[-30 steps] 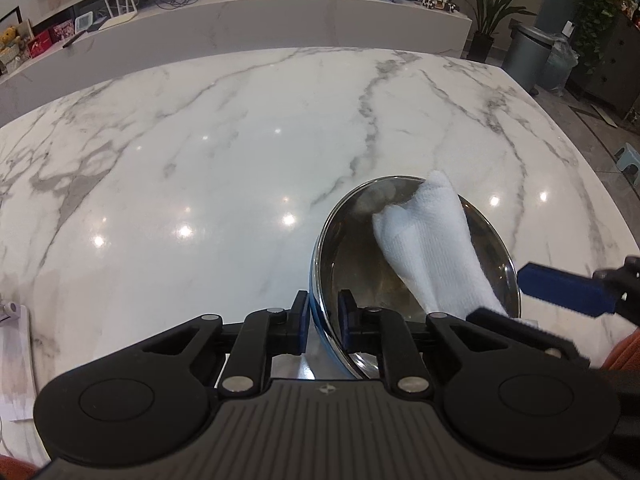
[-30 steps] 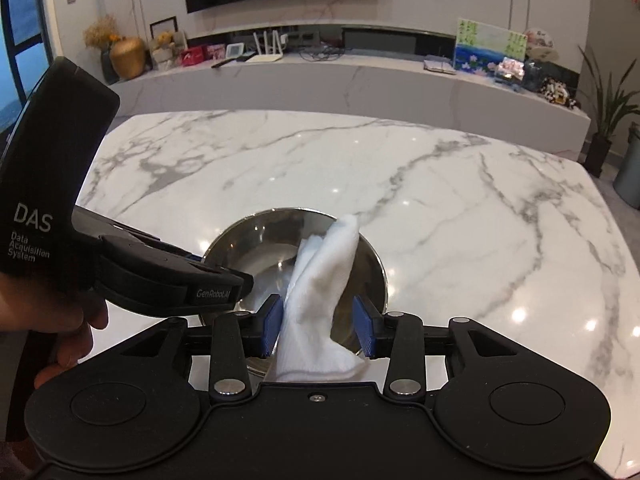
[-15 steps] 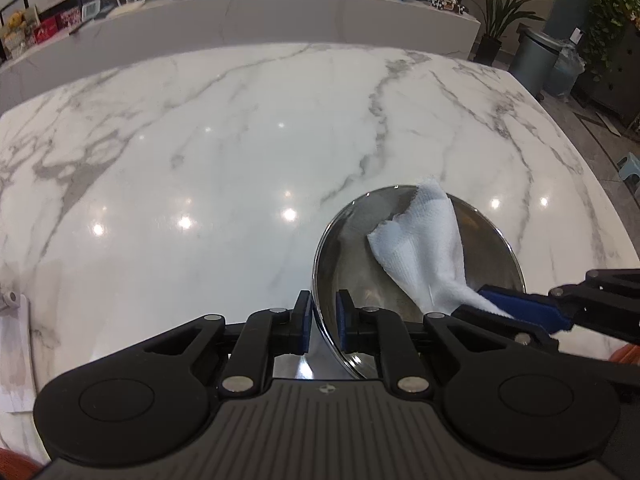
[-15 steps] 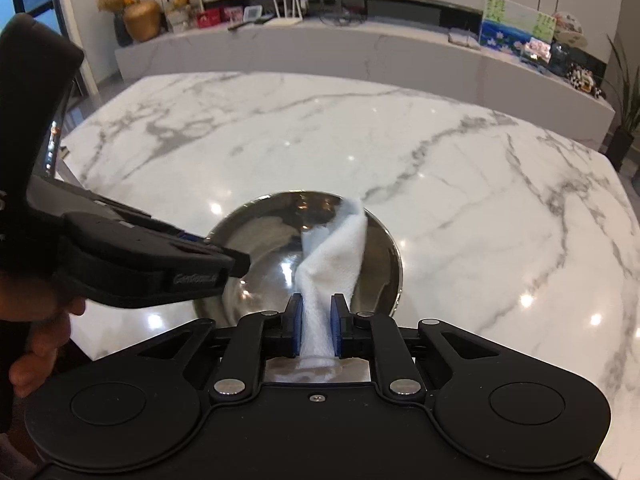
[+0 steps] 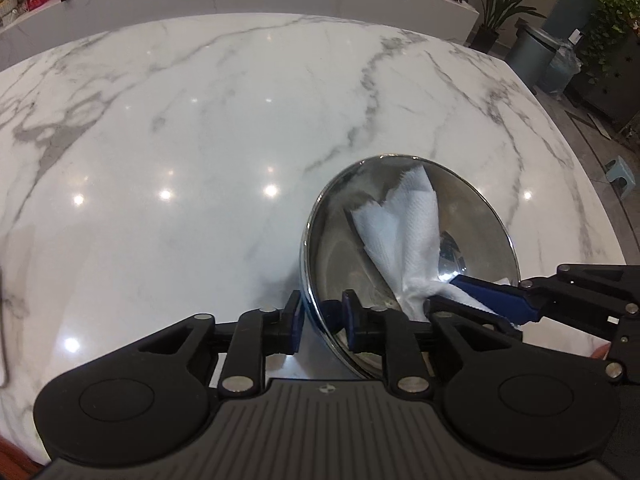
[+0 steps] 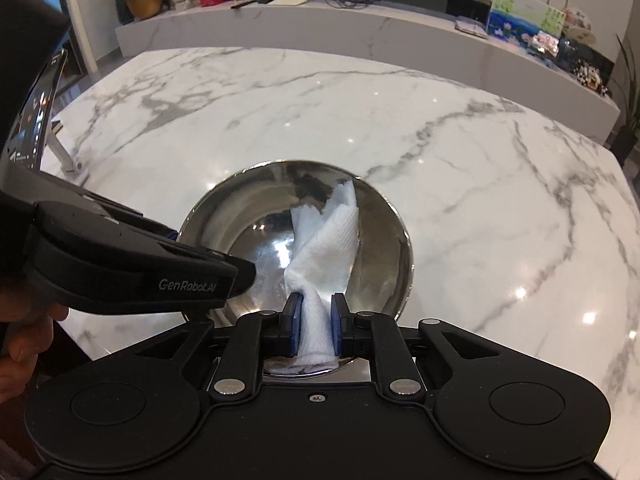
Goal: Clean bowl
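A shiny steel bowl (image 5: 472,232) (image 6: 248,216) sits on the white marble table (image 5: 200,140) near its front edge. Inside it lies a crumpled white paper towel (image 5: 400,220) (image 6: 328,240). My right gripper (image 6: 316,320) (image 5: 442,291) is shut on the towel's near end, and the rest fans out across the bowl's inside. My left gripper (image 5: 320,318) straddles the bowl's near left rim. Its jaws are opening, with the thin rim between the blue pads and a gap beside it.
A phone on a stand (image 6: 36,120) stands at the table's left edge. A person's hand (image 6: 24,340) holds the left tool. A low marble shelf (image 6: 360,28) with small items runs behind the table. A bin (image 5: 532,56) and plants stand right of it.
The right jaws closed on the towel and pushed it lower into the bowl. The left jaws, tight on the rim before, now stand a little wider. The bowl sits flatter.
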A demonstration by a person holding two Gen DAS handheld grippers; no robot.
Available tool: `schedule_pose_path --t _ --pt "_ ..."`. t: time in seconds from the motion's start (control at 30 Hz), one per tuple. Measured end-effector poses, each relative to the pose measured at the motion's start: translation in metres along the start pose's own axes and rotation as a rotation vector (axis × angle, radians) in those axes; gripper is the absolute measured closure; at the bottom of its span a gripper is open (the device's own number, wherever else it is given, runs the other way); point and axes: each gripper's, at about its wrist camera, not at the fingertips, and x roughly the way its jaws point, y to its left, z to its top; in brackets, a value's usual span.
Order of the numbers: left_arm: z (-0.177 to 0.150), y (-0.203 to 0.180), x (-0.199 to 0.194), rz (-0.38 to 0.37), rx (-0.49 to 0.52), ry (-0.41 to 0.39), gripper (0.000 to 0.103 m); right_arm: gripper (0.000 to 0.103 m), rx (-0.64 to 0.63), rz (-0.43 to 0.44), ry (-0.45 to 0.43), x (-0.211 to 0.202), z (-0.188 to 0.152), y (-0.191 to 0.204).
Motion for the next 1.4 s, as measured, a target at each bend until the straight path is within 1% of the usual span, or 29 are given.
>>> schedule_pose_path --t 0.13,0.27,0.37,0.4,0.5,0.57,0.67,0.73,0.77,0.93,0.97,1.03,1.1,1.23,1.37,1.4 --pt "0.001 -0.003 -0.003 -0.011 0.021 -0.004 0.088 0.091 -0.001 0.025 -0.004 0.0 -0.006 -0.006" --pt "0.0 -0.016 -0.006 0.023 0.083 -0.023 0.088 0.091 0.024 0.04 -0.004 -0.002 -0.009 -0.012" --pt "0.0 -0.029 -0.008 0.063 0.127 -0.039 0.088 0.091 0.071 0.067 -0.006 -0.003 -0.01 -0.016" --pt "0.0 -0.03 -0.008 0.067 0.132 -0.041 0.088 0.091 0.09 0.087 -0.006 -0.003 -0.01 -0.018" --pt "0.001 -0.035 -0.009 0.08 0.139 -0.041 0.089 0.091 0.188 0.202 -0.002 -0.003 -0.012 -0.028" --pt "0.001 -0.037 -0.009 0.085 0.145 -0.043 0.089 0.091 0.197 0.224 0.005 -0.001 -0.013 -0.028" --pt "0.001 -0.039 -0.01 0.09 0.151 -0.046 0.089 0.091 0.15 0.202 0.015 0.0 -0.013 -0.021" --pt "0.0 -0.04 -0.01 0.097 0.16 -0.051 0.088 0.092 0.111 0.169 0.02 -0.001 -0.012 -0.015" --pt "-0.001 -0.04 -0.01 0.104 0.165 -0.052 0.088 0.092 0.082 0.138 0.02 -0.002 -0.011 -0.01" --pt "-0.003 -0.041 -0.009 0.124 0.176 -0.056 0.089 0.092 -0.145 -0.121 -0.003 -0.003 -0.014 0.021" --pt "-0.003 -0.04 -0.009 0.122 0.173 -0.054 0.089 0.092 -0.171 -0.153 -0.005 -0.002 -0.016 0.024" --pt "-0.003 -0.038 -0.009 0.121 0.166 -0.053 0.09 0.092 -0.187 -0.166 -0.006 0.0 -0.018 0.028" --pt "-0.003 -0.036 -0.009 0.117 0.157 -0.053 0.09 0.092 -0.173 -0.158 -0.007 -0.001 -0.018 0.026" --pt "-0.004 -0.033 -0.01 0.102 0.137 -0.056 0.09 0.092 -0.09 -0.111 -0.004 -0.002 -0.015 0.013" --pt "-0.005 -0.027 -0.009 0.072 0.102 -0.052 0.089 0.092 -0.034 -0.086 -0.008 -0.002 -0.012 0.006" --pt "-0.005 -0.026 -0.009 0.068 0.096 -0.051 0.088 0.092 -0.028 -0.084 -0.008 -0.003 -0.012 0.005"
